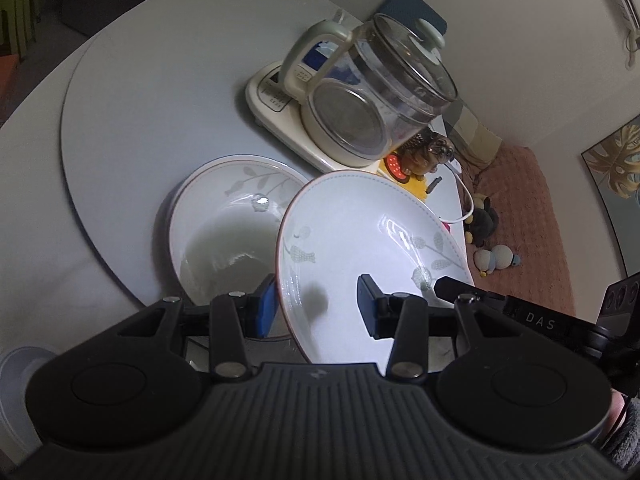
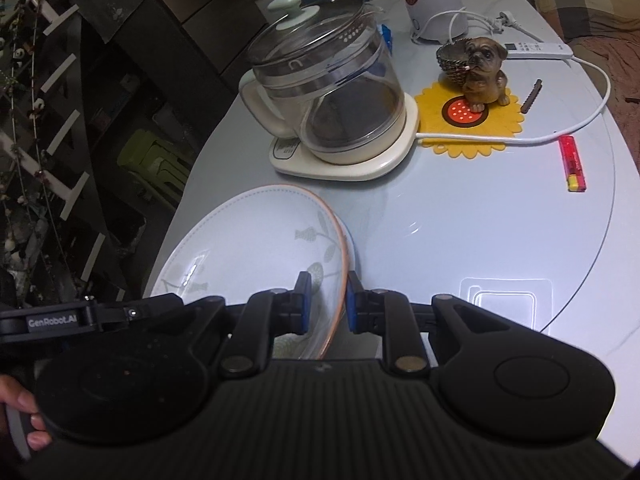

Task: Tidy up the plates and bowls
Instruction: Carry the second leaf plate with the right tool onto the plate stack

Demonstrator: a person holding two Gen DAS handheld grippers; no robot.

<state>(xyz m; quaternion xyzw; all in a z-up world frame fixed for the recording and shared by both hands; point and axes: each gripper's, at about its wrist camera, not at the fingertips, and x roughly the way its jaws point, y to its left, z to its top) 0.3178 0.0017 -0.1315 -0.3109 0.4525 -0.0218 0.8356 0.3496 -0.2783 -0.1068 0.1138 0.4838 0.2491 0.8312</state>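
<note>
Both grippers clamp the tilted plate (image 1: pixel 372 248) at centre frame, left gripper (image 1: pixel 320 308) and right gripper (image 2: pixel 326 300) on opposite rims, apparently to carry it level over the bowl (image 1: pixel 224 232) at lower left.

At the lower right of the left wrist view, pale letters "DAS" stand on a black bar (image 1: pixel 540 322) of the other hand-held gripper. At the lower left of the right wrist view, a matching black bar (image 2: pixel 52 321) reads "GenRobot.AI" in pale print. Small markings on the cream plastic kettle base (image 2: pixel 286 150) are too small to read.
</note>
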